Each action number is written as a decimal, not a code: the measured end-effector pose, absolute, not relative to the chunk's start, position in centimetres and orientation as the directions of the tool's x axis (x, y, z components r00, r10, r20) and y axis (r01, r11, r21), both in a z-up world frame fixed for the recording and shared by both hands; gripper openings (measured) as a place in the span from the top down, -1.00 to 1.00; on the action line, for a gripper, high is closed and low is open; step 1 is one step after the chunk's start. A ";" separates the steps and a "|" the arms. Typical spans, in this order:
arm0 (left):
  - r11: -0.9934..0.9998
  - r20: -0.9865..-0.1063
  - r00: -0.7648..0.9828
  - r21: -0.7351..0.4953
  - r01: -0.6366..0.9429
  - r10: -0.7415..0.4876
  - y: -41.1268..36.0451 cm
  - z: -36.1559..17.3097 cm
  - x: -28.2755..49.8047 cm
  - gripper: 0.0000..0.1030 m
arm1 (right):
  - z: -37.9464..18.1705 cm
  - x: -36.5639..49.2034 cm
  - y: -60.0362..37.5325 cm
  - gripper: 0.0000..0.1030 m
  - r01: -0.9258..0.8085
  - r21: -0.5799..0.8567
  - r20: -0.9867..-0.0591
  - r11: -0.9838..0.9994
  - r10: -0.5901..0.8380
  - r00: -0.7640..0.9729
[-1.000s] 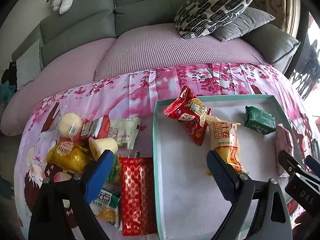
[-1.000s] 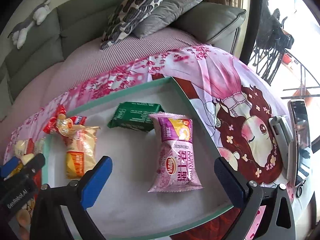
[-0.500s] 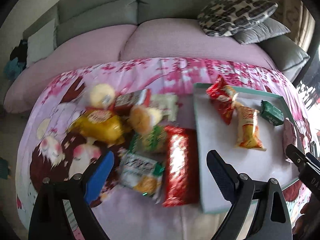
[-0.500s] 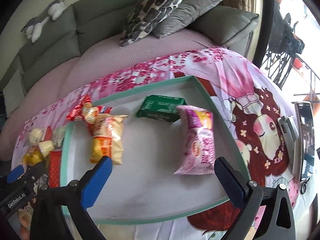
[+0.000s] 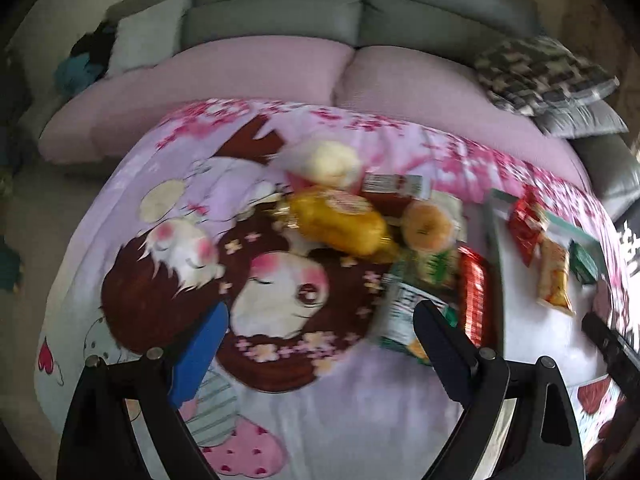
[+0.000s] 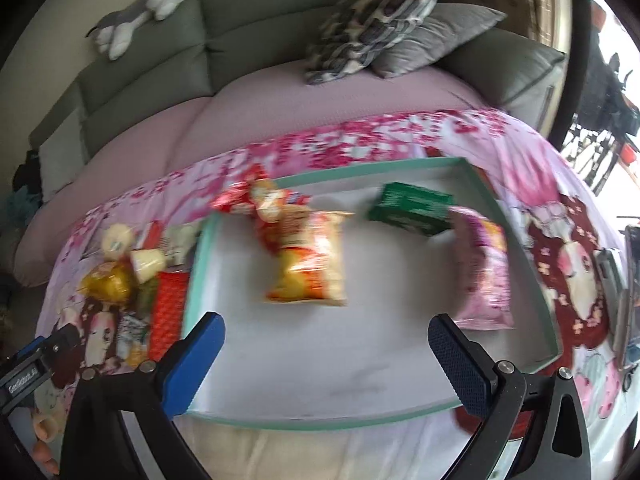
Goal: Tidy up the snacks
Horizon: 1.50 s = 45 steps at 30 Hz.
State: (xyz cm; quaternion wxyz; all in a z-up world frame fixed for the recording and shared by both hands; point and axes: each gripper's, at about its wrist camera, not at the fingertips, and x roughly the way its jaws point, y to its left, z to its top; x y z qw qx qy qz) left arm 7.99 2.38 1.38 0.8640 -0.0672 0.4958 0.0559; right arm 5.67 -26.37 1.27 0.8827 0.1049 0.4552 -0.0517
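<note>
Snacks split between two spots: a loose heap [image 5: 384,240] on the cartoon-print cloth [image 5: 168,208] and four packs inside the teal-rimmed tray [image 6: 548,304].

Left gripper [image 5: 316,344] spread wide, nothing between the jaws, hovering over bare cloth with the heap just ahead and to the right of its right finger. Nearest to that finger, a white-and-green pack [image 5: 404,312], partly hidden behind it; beside it, along the tray's left edge, a red foil pack [image 5: 474,292]. Farther off, a yellow pack [image 5: 340,228], a round bun [image 5: 428,226], and at the far side of the heap a pale bun [image 5: 328,162]. All blurred.

Right gripper [image 6: 324,354] likewise spread wide and empty, over the tray's bare near half. Ahead between the fingers, an orange-yellow bag [image 6: 312,264]; by the tray's right edge, just beyond the right finger, a pink pack [image 6: 486,276]. Toward the far edge, a red pack [image 6: 256,200] touching the orange-yellow bag, and a green box [image 6: 412,208] near the far right corner, overlapped by the pink pack.
</note>
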 end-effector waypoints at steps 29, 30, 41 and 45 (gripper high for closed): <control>0.955 -0.923 0.378 -0.174 -0.240 -0.073 5.0 -2.6 10.2 -0.83 | -2.3 7.8 -17.4 -0.98 0.032 0.154 -0.850 0.988 0.116 0.514; 0.956 -0.922 0.379 -0.179 -0.233 -0.081 4.8 -2.6 10.3 -0.83 | -2.2 7.7 -17.5 -0.98 0.035 0.149 -0.850 0.988 0.109 0.516; 0.959 -0.916 0.344 -0.257 -0.117 -0.204 0.9 -3.3 11.4 -0.83 | -2.0 7.7 -20.1 -0.98 0.101 0.132 -0.851 0.986 0.060 0.522; 0.963 -0.918 0.325 -0.261 -0.067 -0.227 -0.9 -3.7 11.9 -0.82 | -1.9 7.5 -21.1 -0.98 0.124 0.128 -0.850 0.984 0.044 0.526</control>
